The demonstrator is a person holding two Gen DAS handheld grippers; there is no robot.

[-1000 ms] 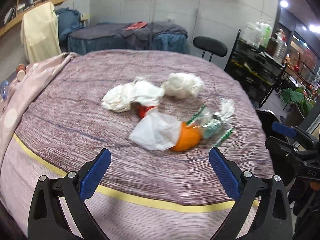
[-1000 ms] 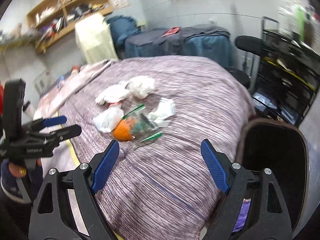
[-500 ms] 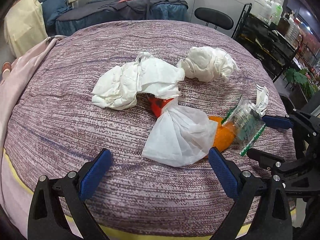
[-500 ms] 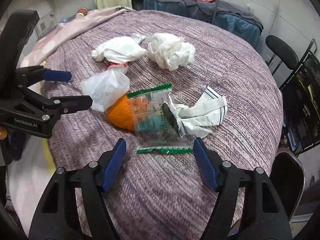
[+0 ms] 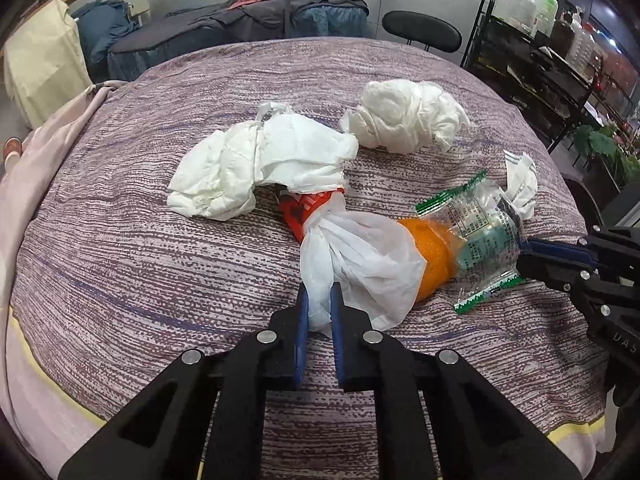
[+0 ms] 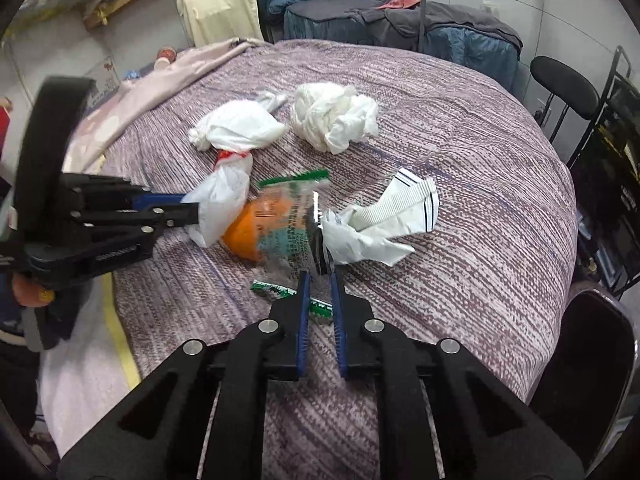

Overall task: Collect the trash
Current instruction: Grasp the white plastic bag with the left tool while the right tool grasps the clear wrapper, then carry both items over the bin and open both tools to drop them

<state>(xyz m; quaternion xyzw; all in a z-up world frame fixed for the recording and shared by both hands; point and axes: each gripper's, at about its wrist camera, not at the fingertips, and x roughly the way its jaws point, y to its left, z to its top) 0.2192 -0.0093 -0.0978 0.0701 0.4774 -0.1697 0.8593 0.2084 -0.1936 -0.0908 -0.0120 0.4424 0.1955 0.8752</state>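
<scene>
The white plastic bag (image 5: 360, 256) lies in the middle of the bed (image 5: 120, 264), touching an orange ball (image 5: 430, 256). The left tongs (image 5: 319, 300) have just closed and now clamp its near edge. At three o'clock from the ball, the right tongs (image 6: 319, 280) have just closed onto a clear green-edged wrapper (image 6: 288, 236). Two crumpled white tissues (image 5: 404, 116) rest at twelve o'clock.

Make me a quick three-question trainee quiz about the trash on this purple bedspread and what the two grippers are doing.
1. True or false: the left gripper is shut on the white knotted plastic bag.
2. What does the right gripper pinch: A clear green-edged snack wrapper, B crumpled white tissue ball, C striped white paper scrap?
3. What colour is the round item beside the bag?

Key: 1 true; 2 A; 3 orange.
</scene>
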